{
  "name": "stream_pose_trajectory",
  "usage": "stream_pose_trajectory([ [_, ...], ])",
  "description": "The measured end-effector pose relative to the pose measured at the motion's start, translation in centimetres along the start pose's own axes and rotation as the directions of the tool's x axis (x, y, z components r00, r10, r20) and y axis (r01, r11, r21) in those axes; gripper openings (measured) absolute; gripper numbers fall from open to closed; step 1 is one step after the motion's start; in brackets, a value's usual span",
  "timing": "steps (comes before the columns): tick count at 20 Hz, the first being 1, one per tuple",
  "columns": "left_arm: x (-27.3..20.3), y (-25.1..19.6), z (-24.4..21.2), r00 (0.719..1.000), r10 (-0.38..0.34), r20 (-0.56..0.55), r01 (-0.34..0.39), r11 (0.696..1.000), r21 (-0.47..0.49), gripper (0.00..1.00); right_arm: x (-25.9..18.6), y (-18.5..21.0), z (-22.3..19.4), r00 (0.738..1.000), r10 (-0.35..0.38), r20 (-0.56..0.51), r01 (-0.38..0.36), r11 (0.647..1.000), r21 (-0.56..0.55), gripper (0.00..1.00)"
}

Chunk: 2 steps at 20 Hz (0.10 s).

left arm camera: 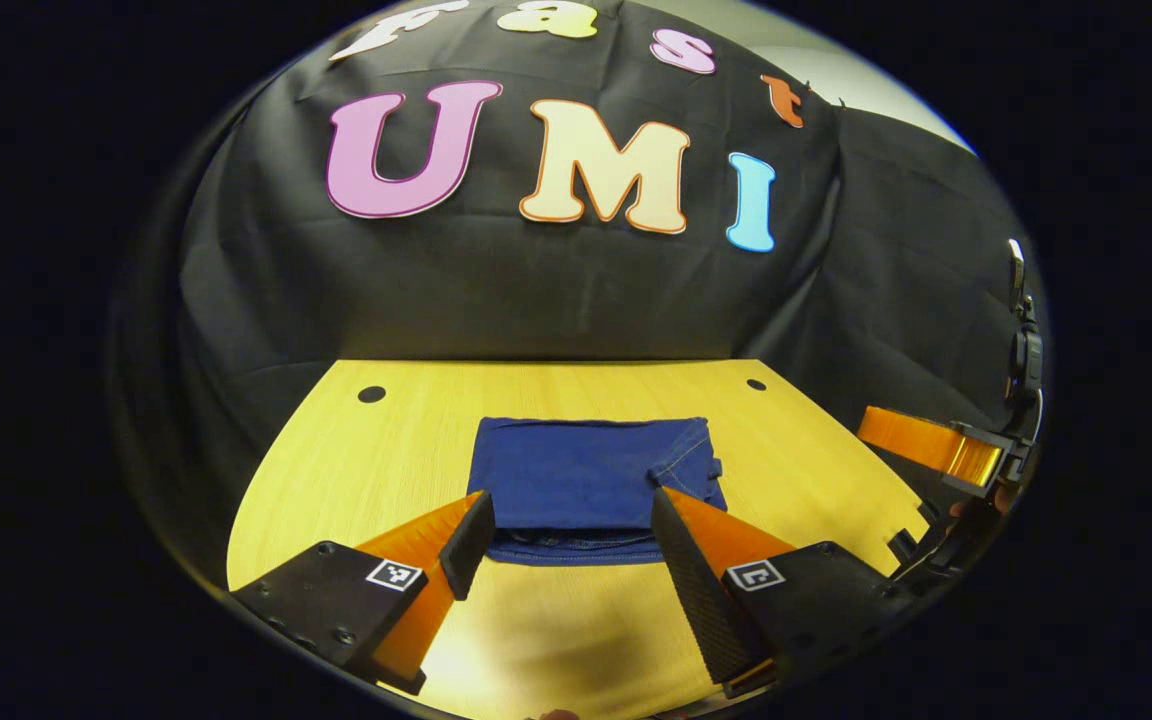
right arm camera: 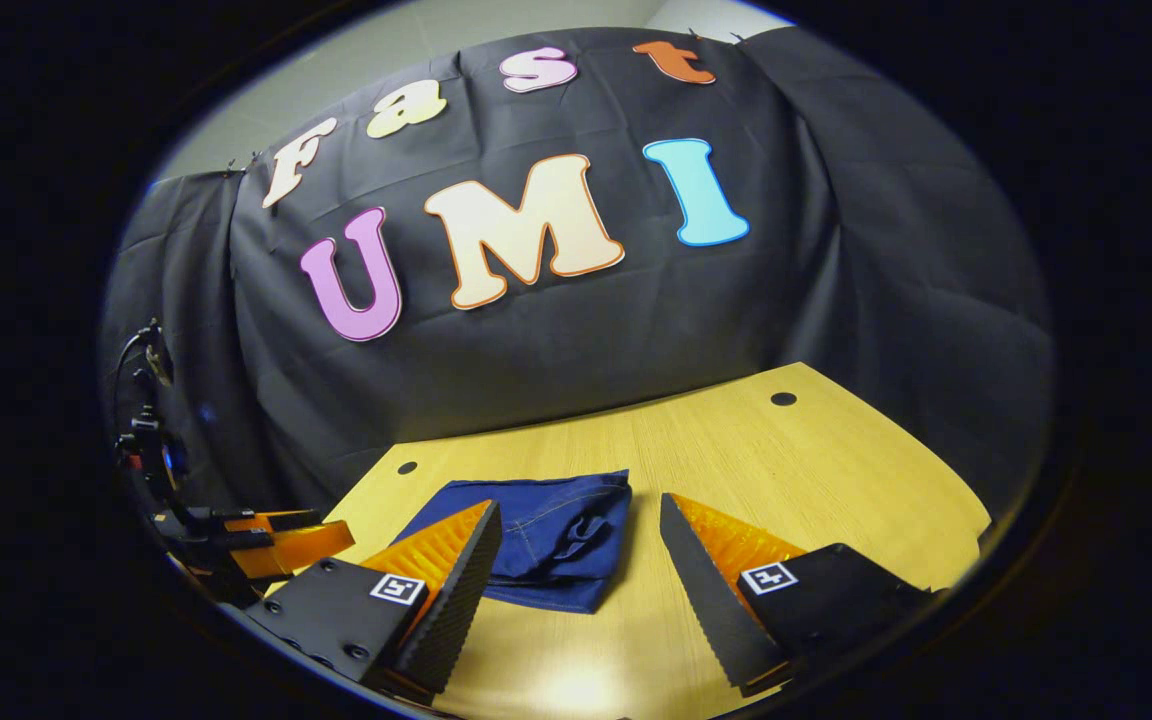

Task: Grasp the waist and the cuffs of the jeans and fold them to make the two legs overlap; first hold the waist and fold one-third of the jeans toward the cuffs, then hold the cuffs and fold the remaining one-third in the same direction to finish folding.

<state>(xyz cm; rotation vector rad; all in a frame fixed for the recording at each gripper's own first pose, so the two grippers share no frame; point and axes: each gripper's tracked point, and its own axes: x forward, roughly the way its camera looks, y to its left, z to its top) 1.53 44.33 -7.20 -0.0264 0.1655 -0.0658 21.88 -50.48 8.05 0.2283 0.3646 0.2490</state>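
Wooden table (left arm camera: pixel 356 470) w/ two small dark holes near far edge. Blue jeans (left arm camera: pixel 586 475) lie folded into compact rectangle at table centre, flat. Left gripper (left arm camera: pixel 561 535) just short of jeans' near edge, fingers spread, nothing held. Right gripper (right arm camera: pixel 576 555) beside jeans, fingers apart, empty too.

The jeans (left arm camera: pixel 591 480) lie folded into a compact stack on the desk (left arm camera: pixel 816 450), midway between its side edges. The left gripper (left arm camera: pixel 568 530) hangs apart-fingered above the near edge. The right gripper (left arm camera: pixel 936 450) shows at the right edge.
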Motion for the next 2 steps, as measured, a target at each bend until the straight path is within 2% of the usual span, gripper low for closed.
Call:
stream_pose_trajectory([
  [2,-0.26,0.12,-0.49,1.000,-0.019,-0.017,0.019,1.000,-0.017,0.95,-0.55,0.44,-0.03,1.000,-0.008,0.010,0.008,1.000,0.005,0.99],
])
